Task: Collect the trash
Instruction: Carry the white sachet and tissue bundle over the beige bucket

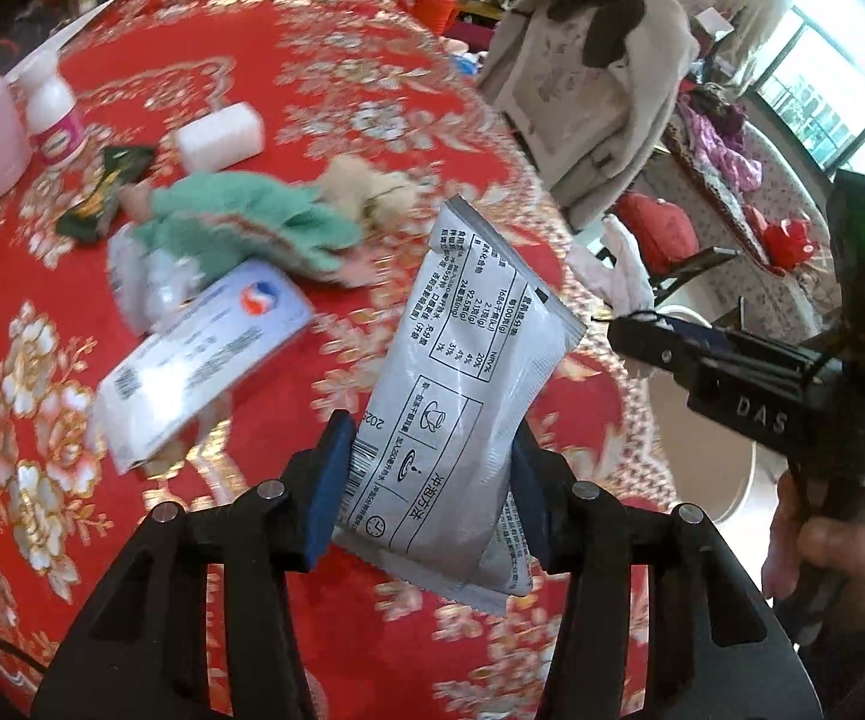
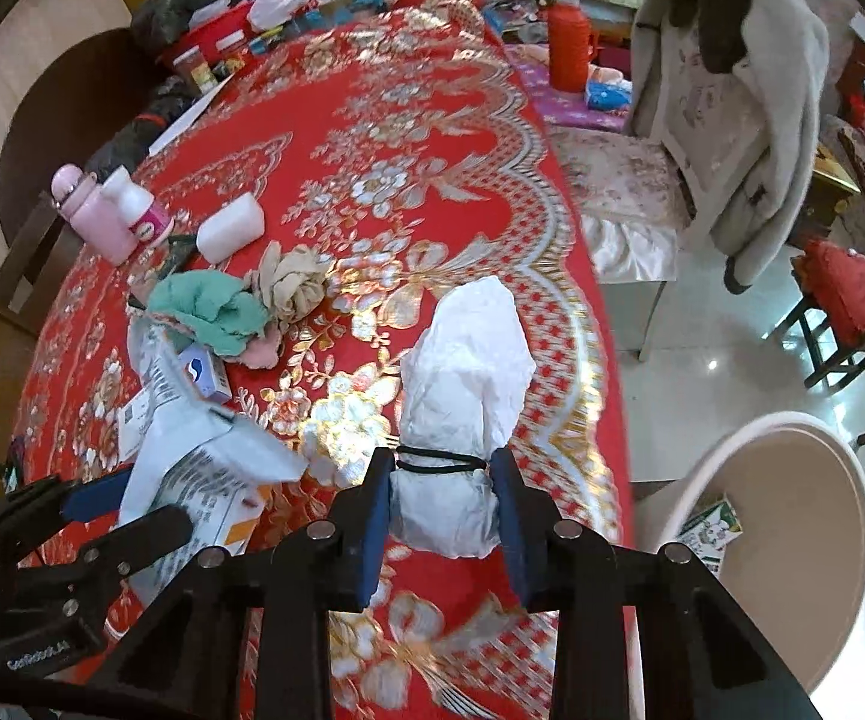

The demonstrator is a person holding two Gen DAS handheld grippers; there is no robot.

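My left gripper [image 1: 429,480] is shut on a silver printed sachet [image 1: 462,372] and holds it above the red tablecloth [image 1: 324,84]. My right gripper [image 2: 441,501] is shut on a white crumpled tissue bundle [image 2: 462,372] tied with a black band, held over the table's right edge. The right gripper also shows in the left wrist view [image 1: 618,330], with the tissue [image 1: 618,264] sticking out. The left gripper with the sachet [image 2: 210,474] shows at the lower left of the right wrist view. A beige bin [image 2: 792,540] stands on the floor at the right, with a carton inside.
On the table lie a green cloth [image 2: 210,306], a beige rag [image 2: 294,282], a white-blue box [image 1: 204,354], a white block [image 2: 231,234], a pink flask [image 2: 87,213] and a white bottle [image 2: 138,210]. A chair with a grey coat [image 2: 732,108] stands beyond the table.
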